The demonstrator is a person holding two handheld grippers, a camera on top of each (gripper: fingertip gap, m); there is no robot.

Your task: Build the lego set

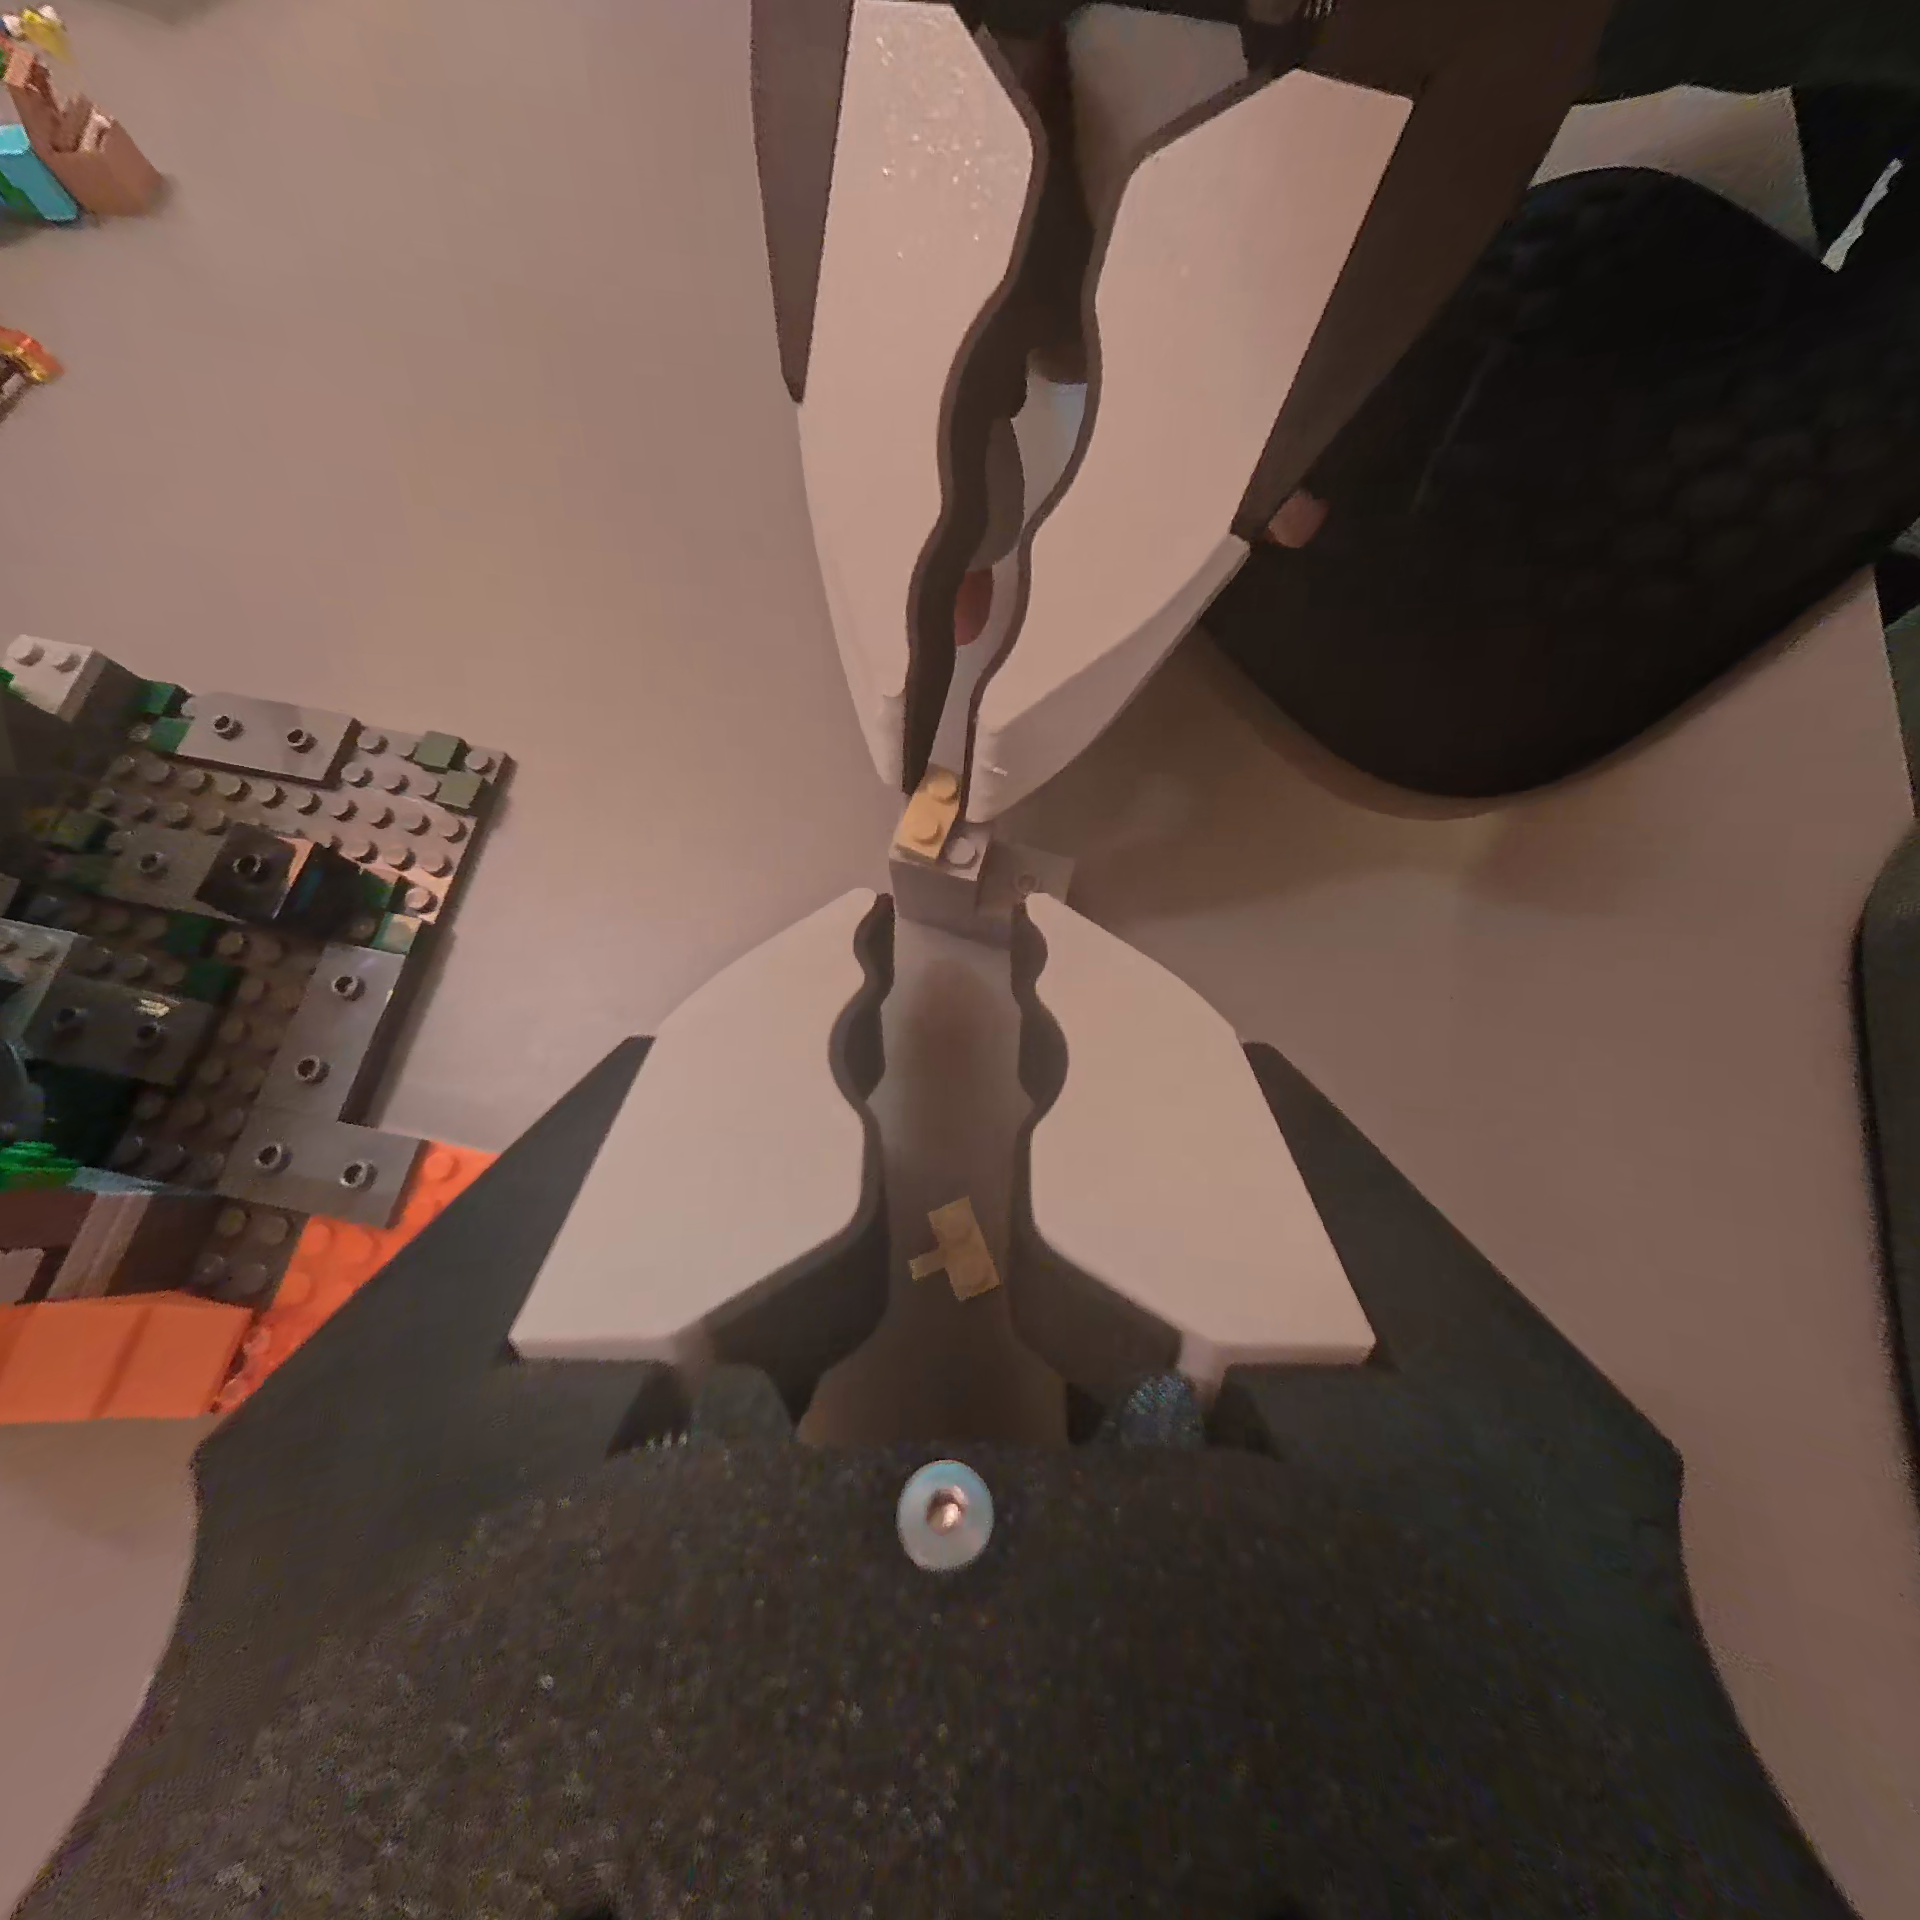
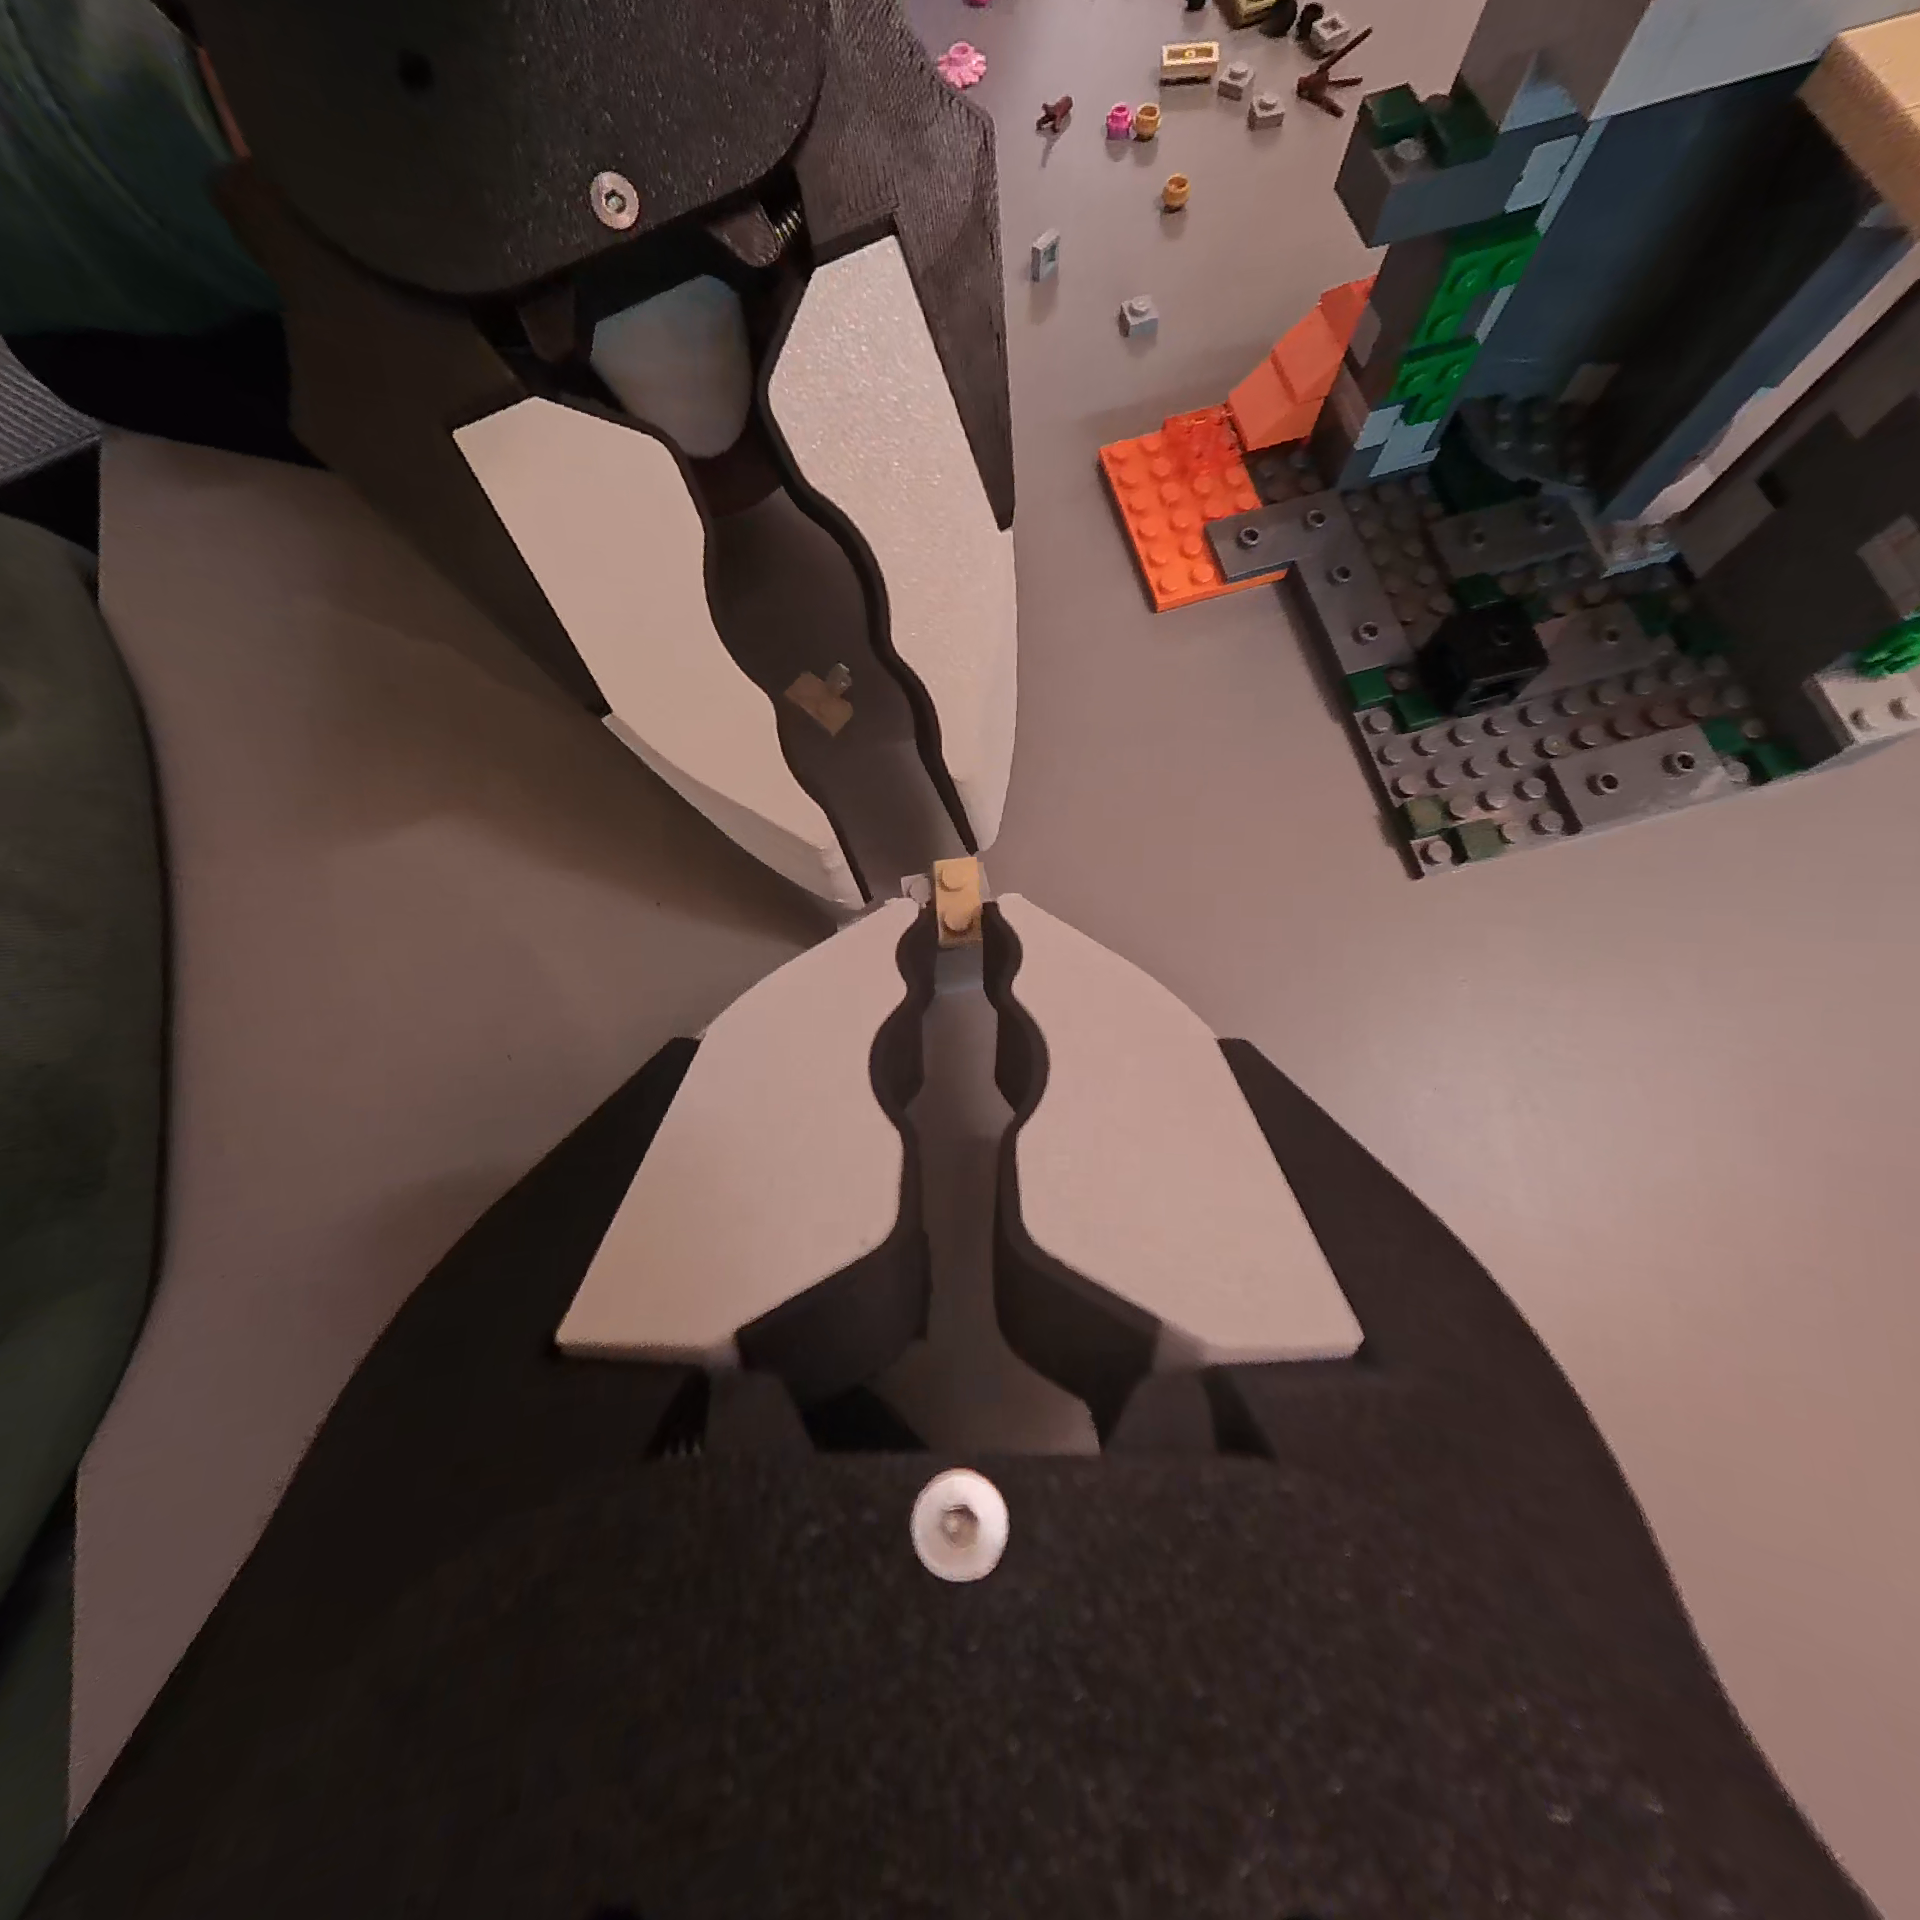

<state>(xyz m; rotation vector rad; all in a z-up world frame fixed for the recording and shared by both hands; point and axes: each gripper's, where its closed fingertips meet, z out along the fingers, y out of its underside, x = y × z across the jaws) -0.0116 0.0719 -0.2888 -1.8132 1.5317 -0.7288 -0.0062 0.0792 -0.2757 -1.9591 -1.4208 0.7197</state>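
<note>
Pale tabletop (image 2: pixel 1455 1143) is carrying everything, chair to one side. Left gripper (image 1: pixel 951 914) is pinching a grey brick (image 1: pixel 940 883) between narrow jaws, pads pressing both sides. Right gripper (image 2: pixel 956 920) is clamping a tan two-stud plate (image 2: pixel 957 902), jaws nearly closed, and is laying it over the brick's top; both sit above the table between the opposed tips. To seat it well: keep the plate flat, studs lined up, push straight along the brick, left hand bracing against it. Whether it's clicked on, I can't tell. Brick's lower part is hidden behind the left fingers. Another tan piece (image 1: pixel 956 1247) is lying beneath the left gripper, partly shadowed. Grey-green brick build (image 2: pixel 1558 644) with orange plate (image 2: pixel 1174 499) is standing well apart, cut off by the frame; loose bits (image 2: pixel 1174 114) beyond are too small to identify.
</note>
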